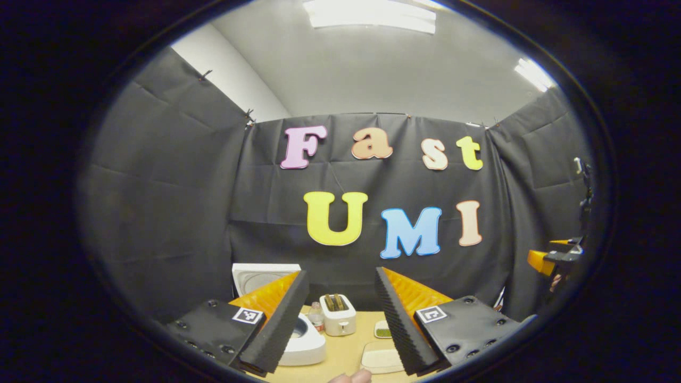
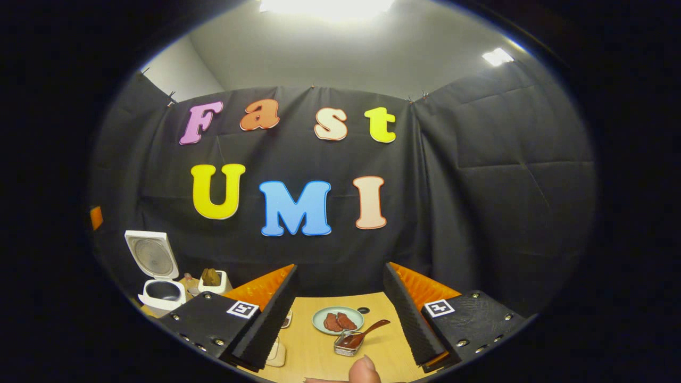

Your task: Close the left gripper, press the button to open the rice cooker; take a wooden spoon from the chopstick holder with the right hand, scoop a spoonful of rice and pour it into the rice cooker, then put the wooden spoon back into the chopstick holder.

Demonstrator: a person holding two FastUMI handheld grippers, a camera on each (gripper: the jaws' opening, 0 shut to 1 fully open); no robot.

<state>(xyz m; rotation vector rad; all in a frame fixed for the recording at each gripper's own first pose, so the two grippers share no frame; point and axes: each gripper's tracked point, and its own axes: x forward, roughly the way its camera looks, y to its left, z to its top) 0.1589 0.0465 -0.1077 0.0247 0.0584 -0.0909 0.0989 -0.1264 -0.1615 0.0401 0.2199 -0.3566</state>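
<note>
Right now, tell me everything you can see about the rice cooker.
The rice cooker is white and looks like plastic, standing on the wooden table at its far left in the right gripper view. Its lid is open and stands up behind the body, showing a round, greyish metal-looking inner plate. The dark inner pot is exposed; what it holds cannot be told. No hand-held gripper touches it.

No words, brands or numbers can be read on any object. The only signs are small square black-and-white code markers: one on each finger mount of the left hand-held gripper (image 1: 340, 319) and one on each finger mount of the right hand-held gripper (image 2: 340, 314). Their patterns carry no legible text.
</note>
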